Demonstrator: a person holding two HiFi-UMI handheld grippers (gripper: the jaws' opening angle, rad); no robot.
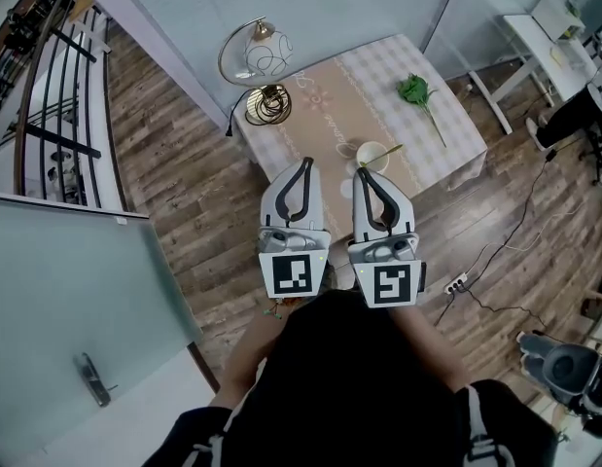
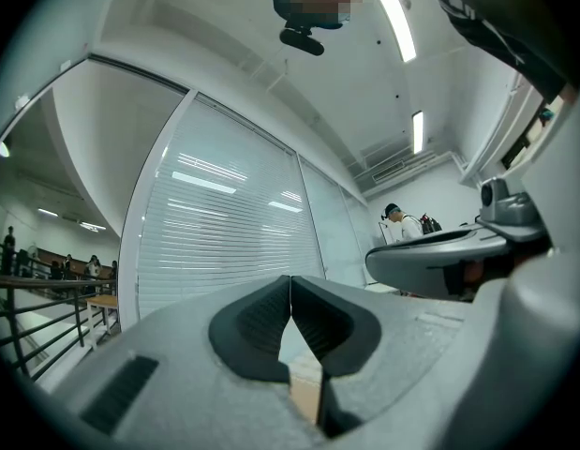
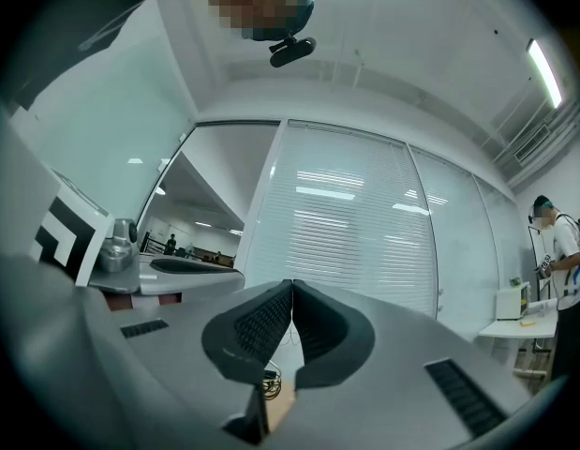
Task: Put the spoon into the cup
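In the head view a white cup (image 1: 371, 153) stands near the front edge of a small table (image 1: 446, 154), with a thin spoon (image 1: 383, 153) slanting out of it to the right. My left gripper (image 1: 306, 161) and right gripper (image 1: 363, 171) are held side by side in front of the table, both shut with nothing between the jaws. The right gripper's tip lies just below the cup in the picture. In the left gripper view the left gripper (image 2: 290, 279) points upward at blinds and ceiling; the right gripper (image 3: 292, 284) does the same in its view. Neither gripper view shows cup or spoon.
A table lamp (image 1: 259, 61) with a coiled brass base stands at the table's back left. A green artificial flower (image 1: 416, 92) lies at its right side. A white desk (image 1: 548, 42) is at far right, cables and a power strip (image 1: 457, 283) lie on the wooden floor.
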